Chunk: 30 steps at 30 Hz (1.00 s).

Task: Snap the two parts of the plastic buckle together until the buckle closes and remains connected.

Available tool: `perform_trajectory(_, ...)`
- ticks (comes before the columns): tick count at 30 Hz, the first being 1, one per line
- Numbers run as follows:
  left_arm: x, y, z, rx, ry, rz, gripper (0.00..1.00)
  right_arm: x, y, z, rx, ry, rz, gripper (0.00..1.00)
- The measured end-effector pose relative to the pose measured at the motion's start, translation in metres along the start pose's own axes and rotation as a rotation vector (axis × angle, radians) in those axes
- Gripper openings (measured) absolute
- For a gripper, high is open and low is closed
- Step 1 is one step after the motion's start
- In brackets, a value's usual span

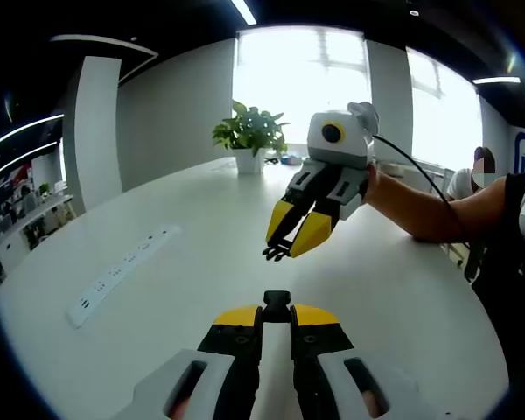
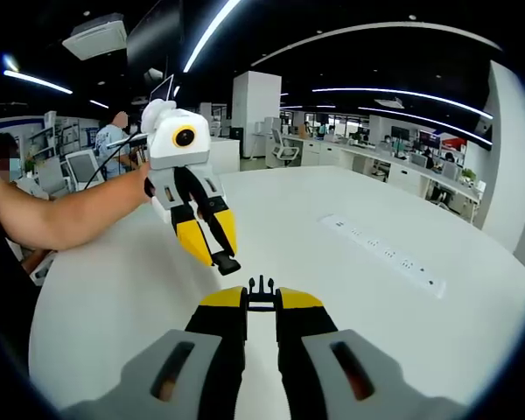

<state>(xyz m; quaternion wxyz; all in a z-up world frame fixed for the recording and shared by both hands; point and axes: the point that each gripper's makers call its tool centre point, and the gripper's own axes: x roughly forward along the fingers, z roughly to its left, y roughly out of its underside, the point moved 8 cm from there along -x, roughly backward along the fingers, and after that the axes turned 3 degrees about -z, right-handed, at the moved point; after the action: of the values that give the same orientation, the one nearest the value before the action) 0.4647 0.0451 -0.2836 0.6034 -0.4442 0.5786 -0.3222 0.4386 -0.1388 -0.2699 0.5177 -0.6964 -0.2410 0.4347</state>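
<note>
The buckle is in two black halves, held apart in the air above the white table [image 1: 201, 219]. My left gripper [image 1: 276, 317] is shut on the socket half [image 1: 276, 304], which sticks out between its yellow tips. My right gripper [image 1: 284, 249] comes in from the upper right, shut on the pronged half [image 1: 274, 254], a short gap above the socket. In the right gripper view my right gripper [image 2: 261, 303] holds the pronged half [image 2: 261, 289] with its prongs pointing forward. There my left gripper [image 2: 220, 257] hangs tilted just beyond, with the socket half [image 2: 227, 263] at its tips.
A long white power strip [image 1: 122, 273] [image 2: 387, 254] lies on the table. A potted plant [image 1: 249, 136] stands at the far edge. A person's forearm [image 1: 429, 210] [image 2: 61, 214] reaches across the table. Office desks and seated people fill the background.
</note>
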Motion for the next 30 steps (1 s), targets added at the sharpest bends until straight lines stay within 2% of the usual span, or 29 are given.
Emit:
perform_trajectory(8,-0.006,0.003,-0.002,-0.005,-0.002,-0.02,0.1,-0.001,0.003,0.005,-0.001,-0.008,0.002,0.11)
perform_trajectory(13,-0.007,0.008,-0.01,-0.013,0.006,-0.03,0.1,0.002,0.001,0.01,-0.006,-0.019,0.001,0.11)
perform_trajectory(15,-0.007,0.013,-0.011,-0.004,-0.006,0.007,0.1,0.003,0.002,0.013,-0.011,-0.03,0.005,0.11)
perform_trajectory(19,-0.009,0.014,-0.014,-0.011,0.005,-0.01,0.1,0.004,0.005,0.018,-0.022,-0.042,0.021,0.11)
perform_trajectory(30,-0.008,0.013,-0.018,-0.004,0.018,-0.008,0.1,0.0,0.012,0.026,-0.026,-0.061,0.03,0.11)
